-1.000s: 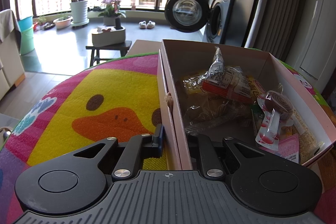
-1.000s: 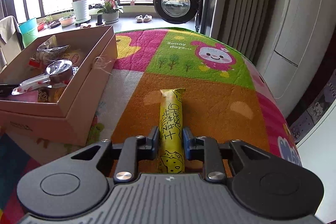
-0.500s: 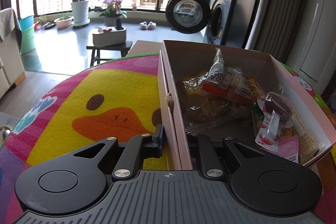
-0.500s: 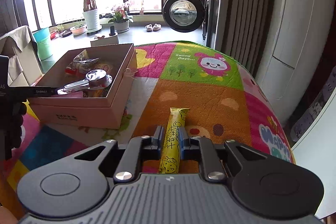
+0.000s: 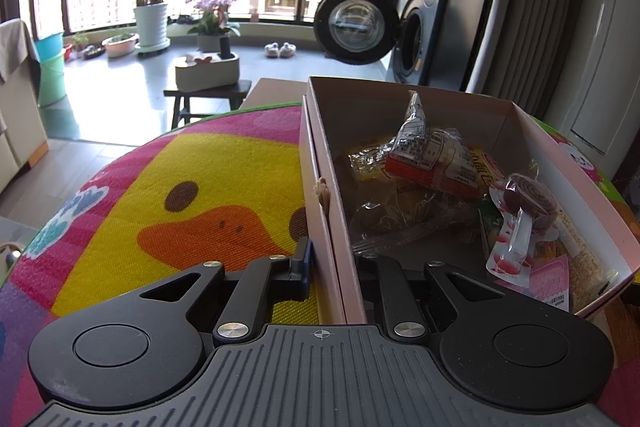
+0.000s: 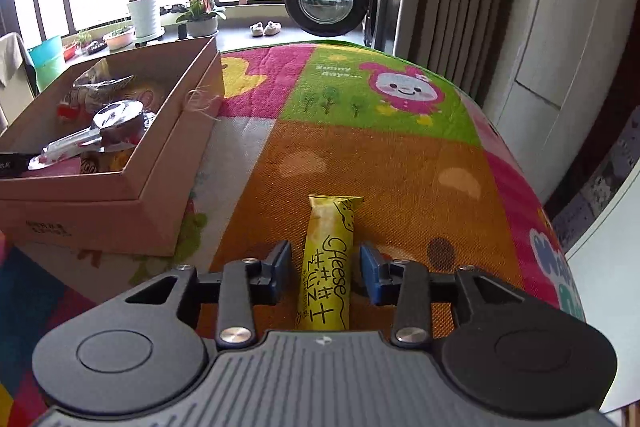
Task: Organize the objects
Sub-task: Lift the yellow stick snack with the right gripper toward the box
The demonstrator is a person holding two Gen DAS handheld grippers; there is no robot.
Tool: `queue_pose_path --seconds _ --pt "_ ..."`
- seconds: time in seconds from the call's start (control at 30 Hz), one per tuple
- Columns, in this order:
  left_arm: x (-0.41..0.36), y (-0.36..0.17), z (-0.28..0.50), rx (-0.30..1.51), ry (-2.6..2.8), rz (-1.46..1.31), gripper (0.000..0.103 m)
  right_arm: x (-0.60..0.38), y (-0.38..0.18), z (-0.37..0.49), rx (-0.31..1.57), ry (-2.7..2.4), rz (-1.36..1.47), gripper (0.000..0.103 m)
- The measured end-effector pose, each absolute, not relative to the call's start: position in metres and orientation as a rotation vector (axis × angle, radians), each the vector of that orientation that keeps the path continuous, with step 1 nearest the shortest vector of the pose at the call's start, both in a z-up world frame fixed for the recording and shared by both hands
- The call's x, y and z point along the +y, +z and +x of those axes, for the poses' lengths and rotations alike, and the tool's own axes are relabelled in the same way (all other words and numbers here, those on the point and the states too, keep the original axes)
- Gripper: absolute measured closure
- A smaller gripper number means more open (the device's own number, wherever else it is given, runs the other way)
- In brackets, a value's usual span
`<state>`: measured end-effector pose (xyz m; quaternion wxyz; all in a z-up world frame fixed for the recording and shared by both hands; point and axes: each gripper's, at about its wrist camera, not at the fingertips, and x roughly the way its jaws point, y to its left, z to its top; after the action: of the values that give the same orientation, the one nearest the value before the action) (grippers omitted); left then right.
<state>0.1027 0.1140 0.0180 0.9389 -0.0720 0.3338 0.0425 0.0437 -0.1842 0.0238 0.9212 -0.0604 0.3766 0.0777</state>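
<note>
Between my right gripper's (image 6: 324, 269) spread fingers lies the cheese stick (image 6: 326, 267), flat on the mat (image 6: 400, 163) and touched by neither pad. At ten o'clock from it sits the box (image 6: 132, 183), snacks inside. My left gripper (image 5: 330, 263) pinches that box's (image 5: 320, 163) near wall, one finger outside, one within (the inner tip is hidden). Farther in, at one o'clock, a lollipop (image 5: 524, 207) rests on wrapped snacks (image 5: 428, 159). Beyond, at twelve, a washer's (image 5: 420, 31) door hangs open.
</note>
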Motion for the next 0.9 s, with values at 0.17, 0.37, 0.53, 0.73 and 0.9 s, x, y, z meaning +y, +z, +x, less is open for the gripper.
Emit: queue_pose_path --seconds 0.17,0.37,0.53,0.73,0.9 --pt "0.113 0.017 0.104 0.679 0.085 -0.147 0.088 -0.182 0.029 0.026 0.795 0.221 -0.151 0.079" --pt "0.113 0.017 0.103 0.679 0.086 -0.149 0.088 -0.190 0.055 -0.006 0.796 0.290 -0.092 0.081" --pt "0.113 0.017 0.104 0.675 0.088 -0.158 0.088 -0.187 0.105 -0.023 0.685 0.379 -0.011 0.082" --pt "0.112 0.017 0.102 0.673 0.087 -0.157 0.088 -0.157 0.148 -0.005 0.542 0.490 0.044 0.082" --pt "0.112 0.017 0.103 0.674 0.080 -0.152 0.088 -0.137 0.157 0.014 0.501 0.483 -0.017 0.082"
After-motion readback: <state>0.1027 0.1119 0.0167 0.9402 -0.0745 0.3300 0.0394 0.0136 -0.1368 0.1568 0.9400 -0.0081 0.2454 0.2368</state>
